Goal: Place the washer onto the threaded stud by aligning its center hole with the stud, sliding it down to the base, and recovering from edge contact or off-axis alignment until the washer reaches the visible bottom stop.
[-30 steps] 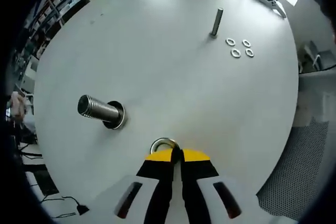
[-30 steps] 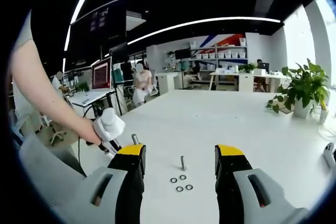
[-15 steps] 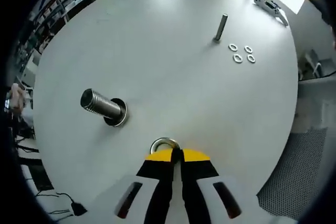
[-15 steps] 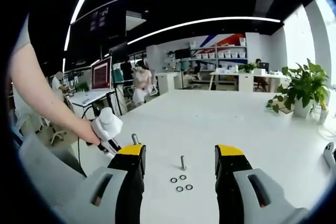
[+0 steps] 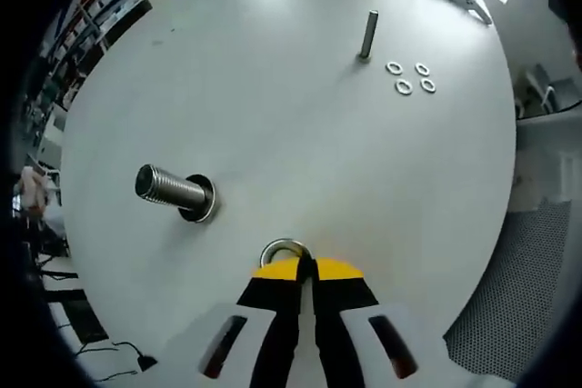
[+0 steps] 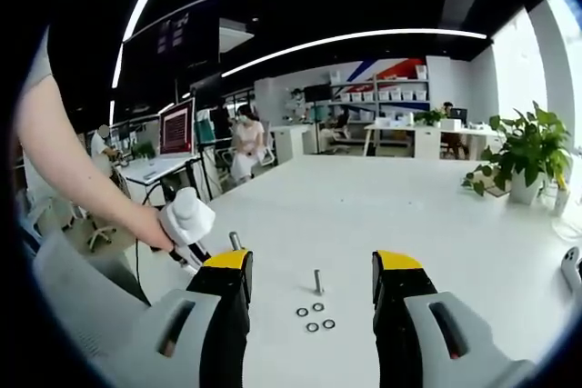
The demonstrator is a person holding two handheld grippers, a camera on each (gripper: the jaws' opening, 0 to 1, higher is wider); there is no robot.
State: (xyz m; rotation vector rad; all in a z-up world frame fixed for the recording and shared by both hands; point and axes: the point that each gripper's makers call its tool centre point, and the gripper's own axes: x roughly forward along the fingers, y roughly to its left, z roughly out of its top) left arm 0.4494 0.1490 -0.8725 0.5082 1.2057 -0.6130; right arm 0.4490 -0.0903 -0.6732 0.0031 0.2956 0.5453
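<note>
Washer point(image 5: 284, 251) pinched by its edge in the closed left gripper point(image 5: 306, 269), well short of the large threaded stud point(image 5: 171, 190) (one washer already seated). Risk: tilted approach, catching threads. Right gripper point(image 6: 312, 270) wide open, idle.

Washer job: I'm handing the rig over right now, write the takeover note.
Left claw: shut on the washer, held above the table.
Right claw: open, empty, hovering over the table.
Large threaded stud stands left of the held washer; a washer already sits at its base.
Thin stud stands farther off, four loose washers beside it.
Done: washer picked up.
Left: bring it over the large stud, line up the hole, slide it down to the base.
</note>
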